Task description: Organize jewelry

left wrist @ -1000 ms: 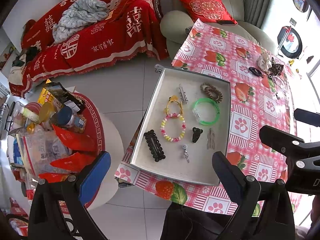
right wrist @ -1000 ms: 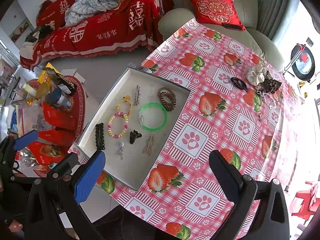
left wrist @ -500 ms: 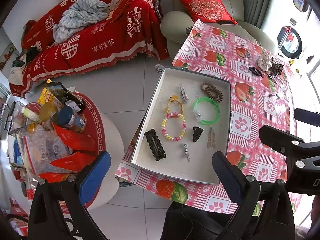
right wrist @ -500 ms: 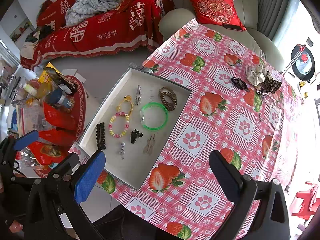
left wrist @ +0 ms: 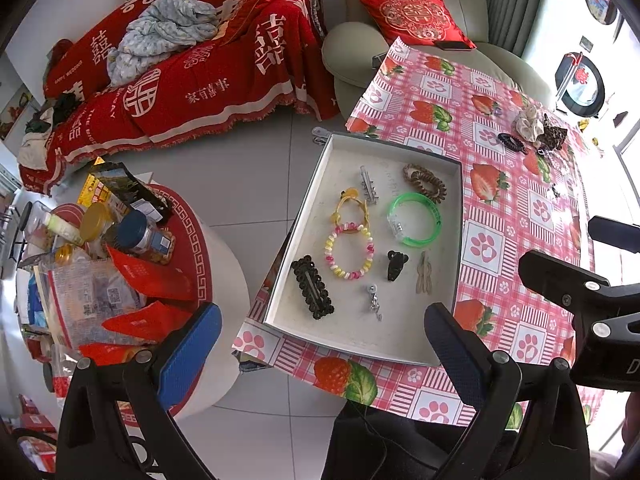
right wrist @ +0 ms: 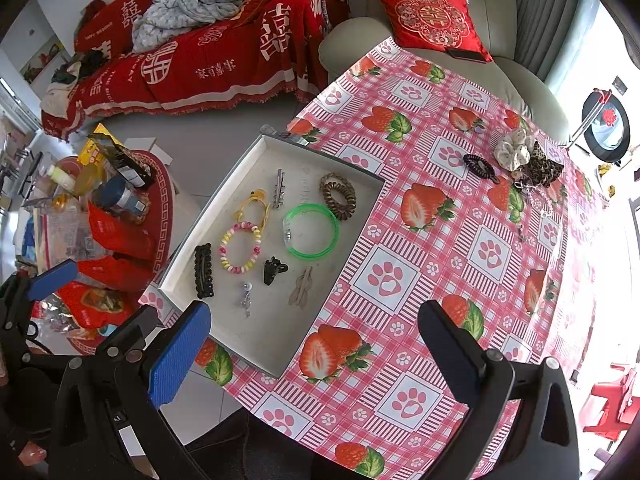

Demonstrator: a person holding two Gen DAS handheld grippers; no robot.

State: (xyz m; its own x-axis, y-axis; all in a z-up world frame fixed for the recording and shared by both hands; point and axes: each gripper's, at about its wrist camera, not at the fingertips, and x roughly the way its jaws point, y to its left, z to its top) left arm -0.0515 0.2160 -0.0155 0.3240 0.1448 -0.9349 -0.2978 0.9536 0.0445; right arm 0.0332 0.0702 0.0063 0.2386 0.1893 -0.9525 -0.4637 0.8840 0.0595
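A shallow white tray (left wrist: 400,350) (right wrist: 276,360) sits at the near left edge of the strawberry tablecloth. In it lie a green bangle (left wrist: 415,219) (right wrist: 311,231), a beaded bracelet (left wrist: 349,256) (right wrist: 240,247), a brown coil tie (left wrist: 425,182), a black hair clip (left wrist: 312,287) and several small clips. A black coil tie (right wrist: 479,165), a white scrunchie (right wrist: 513,149) and a leopard scrunchie (right wrist: 545,166) lie at the far right of the table. My left gripper (left wrist: 320,340) and right gripper (right wrist: 314,338) are open, empty, held above the tray's near side.
A round side stool (left wrist: 224,272) crowded with bottles and red packets stands left of the table. A red-covered sofa (left wrist: 192,80) and a beige armchair (right wrist: 440,40) with a red cushion lie beyond. The right gripper's body (left wrist: 592,304) shows at the left view's right edge.
Both grippers have drifted very slightly; the tray and jewelry stay where they were. Nothing was taken hold of or let go.
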